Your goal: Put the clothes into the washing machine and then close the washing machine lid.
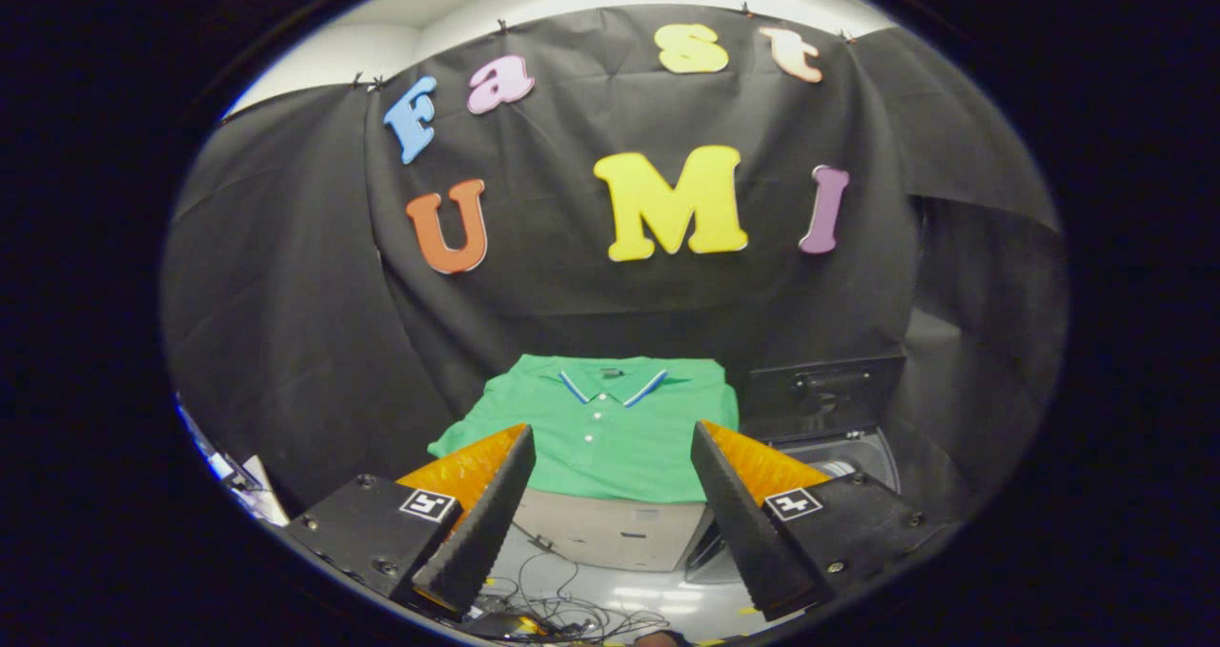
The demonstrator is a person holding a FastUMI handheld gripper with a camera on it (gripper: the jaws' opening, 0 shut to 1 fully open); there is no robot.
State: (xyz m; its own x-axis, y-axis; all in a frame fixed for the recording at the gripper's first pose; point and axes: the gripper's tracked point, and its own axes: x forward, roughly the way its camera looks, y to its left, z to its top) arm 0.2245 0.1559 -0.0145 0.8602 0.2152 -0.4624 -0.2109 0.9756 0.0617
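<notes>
gripper (610, 433) is released, fingers spread wide, nothing between them. folded green polo shirt with blue-white trimmed collar (600, 428) lies flat on a pale boxy stand (610, 533), just ahead of and beyond the fingertips. black top-loading washing machine (843, 456) sits just beside the shirt's right edge, lid (824, 390) up, drum open, contents too dark to tell. my call for the grab: come in low, pinch a thick fold near the front hem so several layers bunch, then lift clear before swinging right

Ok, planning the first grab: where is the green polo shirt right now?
In the gripper view the green polo shirt lies flat on a pale box, beyond the open gripper, left of the black washing machine.
</notes>
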